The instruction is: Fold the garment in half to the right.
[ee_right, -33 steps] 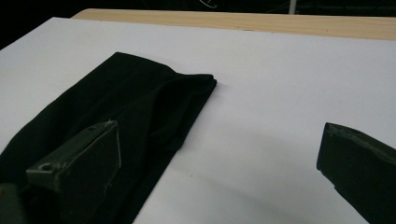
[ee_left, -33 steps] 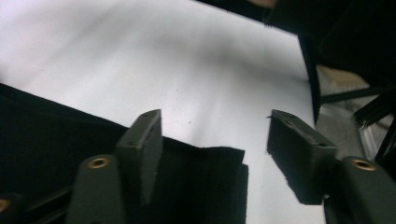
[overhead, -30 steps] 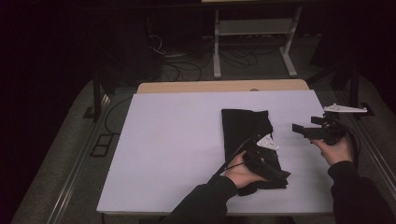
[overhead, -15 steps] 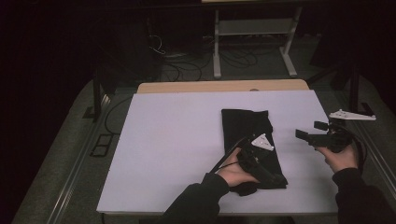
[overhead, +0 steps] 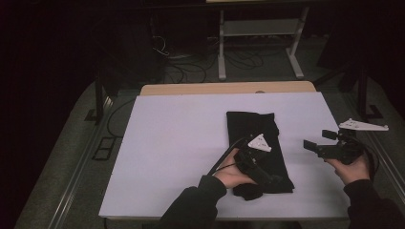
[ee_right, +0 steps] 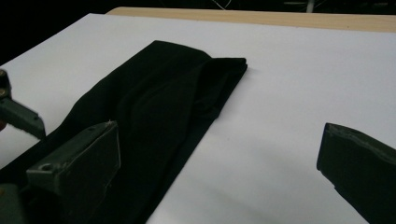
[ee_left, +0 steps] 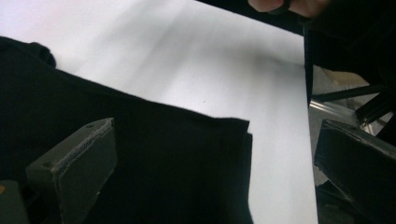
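i see a folded black garment [overhead: 258, 148] lying flat as a long strip on the white table cover [overhead: 176, 143], right of the cover's middle, with one short end near my edge of the table.

left of the strip's near end, my left gripper [overhead: 267, 179] lies low over the cloth, its jaws spread wide and just opened, cloth below them but not pinched. the risk i judge here: if i lift or sweep this hand carelessly, a jaw could snag the top layer and drag the fold open.

right of the strip, well apart from it, my right gripper [overhead: 317, 142] hovers above the bare cover, jaws spread and empty, pointing back toward the cloth. swinging in low could bunch the edge.
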### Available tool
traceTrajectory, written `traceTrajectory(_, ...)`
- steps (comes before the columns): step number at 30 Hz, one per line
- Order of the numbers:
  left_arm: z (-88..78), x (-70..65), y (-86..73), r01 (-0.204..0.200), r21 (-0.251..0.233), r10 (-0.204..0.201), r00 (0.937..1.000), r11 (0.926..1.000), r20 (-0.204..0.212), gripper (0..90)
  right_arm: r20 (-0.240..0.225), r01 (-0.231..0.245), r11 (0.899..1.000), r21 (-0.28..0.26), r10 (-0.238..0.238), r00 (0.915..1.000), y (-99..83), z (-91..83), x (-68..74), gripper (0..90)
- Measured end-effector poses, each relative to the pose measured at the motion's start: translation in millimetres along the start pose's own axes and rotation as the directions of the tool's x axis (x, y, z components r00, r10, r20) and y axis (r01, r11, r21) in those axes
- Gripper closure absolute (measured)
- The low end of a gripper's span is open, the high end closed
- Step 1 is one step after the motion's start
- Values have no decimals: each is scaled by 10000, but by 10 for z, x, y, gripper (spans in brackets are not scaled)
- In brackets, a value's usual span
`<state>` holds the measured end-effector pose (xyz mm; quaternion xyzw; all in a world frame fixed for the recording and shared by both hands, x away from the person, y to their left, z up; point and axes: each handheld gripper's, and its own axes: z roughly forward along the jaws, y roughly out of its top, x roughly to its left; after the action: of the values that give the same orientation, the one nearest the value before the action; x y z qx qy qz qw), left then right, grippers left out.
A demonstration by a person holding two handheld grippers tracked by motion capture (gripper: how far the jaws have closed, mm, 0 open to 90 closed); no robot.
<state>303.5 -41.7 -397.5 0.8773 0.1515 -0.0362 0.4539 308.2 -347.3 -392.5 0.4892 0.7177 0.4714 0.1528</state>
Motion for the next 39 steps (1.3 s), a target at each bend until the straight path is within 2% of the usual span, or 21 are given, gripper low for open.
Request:
traceTrajectory(7, -122, 33, -45, -44, -88, 42, 9998, 10000, -196, 0, -92, 200, 9998, 14, -200, 9998, -67, -61, 64, 0)
traceTrajectory(17, -363, 139, -176, 211, -346, -232, 9979, 9992, -608, 0, -118, 341, 9994, -37, -341, 9993, -147, -105, 104, 0)
traceTrajectory(23, -488, 188, -245, 318, -479, -358, 9958, 9983, -841, 0, -181, 392, 9992, 69, -390, 9991, -210, -106, 138, 0)
traceTrajectory(32, -656, 242, -341, 369, -770, -459, 9919, 9963, -1188, 0, -159, 450, 9989, -163, -453, 9988, -246, -166, 167, 0)
traceTrajectory(39, -759, 287, -401, 443, -934, -569, 9889, 9946, -1370, 0, -183, 514, 9987, 7, -514, 9985, -284, -166, 193, 0)
